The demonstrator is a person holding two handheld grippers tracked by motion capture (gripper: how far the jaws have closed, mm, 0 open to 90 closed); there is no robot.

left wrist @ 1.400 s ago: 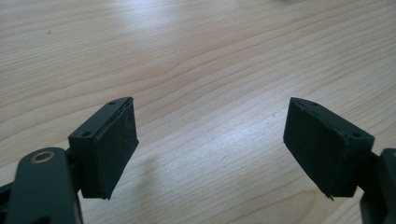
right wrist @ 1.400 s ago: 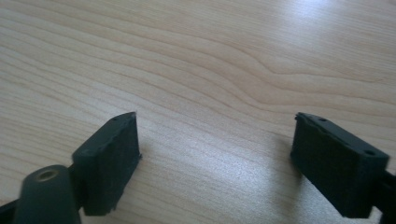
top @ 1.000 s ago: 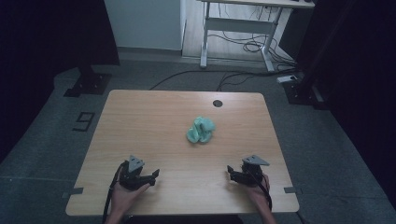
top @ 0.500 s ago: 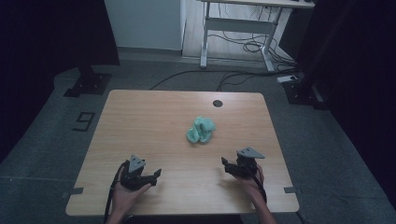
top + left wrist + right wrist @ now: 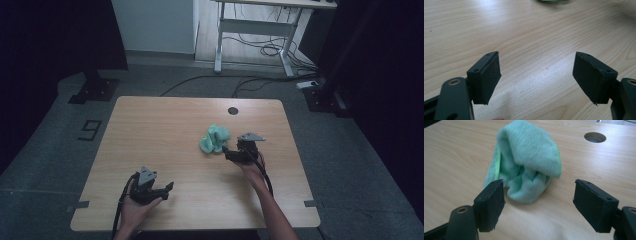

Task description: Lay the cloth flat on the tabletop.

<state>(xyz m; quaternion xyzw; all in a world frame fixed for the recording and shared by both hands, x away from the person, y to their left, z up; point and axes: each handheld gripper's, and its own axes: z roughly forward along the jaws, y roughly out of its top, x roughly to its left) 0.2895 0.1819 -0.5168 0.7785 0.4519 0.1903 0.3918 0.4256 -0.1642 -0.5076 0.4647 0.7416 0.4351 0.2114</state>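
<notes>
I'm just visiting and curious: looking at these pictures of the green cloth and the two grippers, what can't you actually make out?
- The cloth: its far side and underside, hidden by its own crumpled folds in the right gripper view.
- The cloth in the left gripper view: cut off by the top edge.
- The right gripper: too small and dim in the high view to tell whether it touches the cloth.
- The left gripper: the hand covers its rear in the high view.
</notes>
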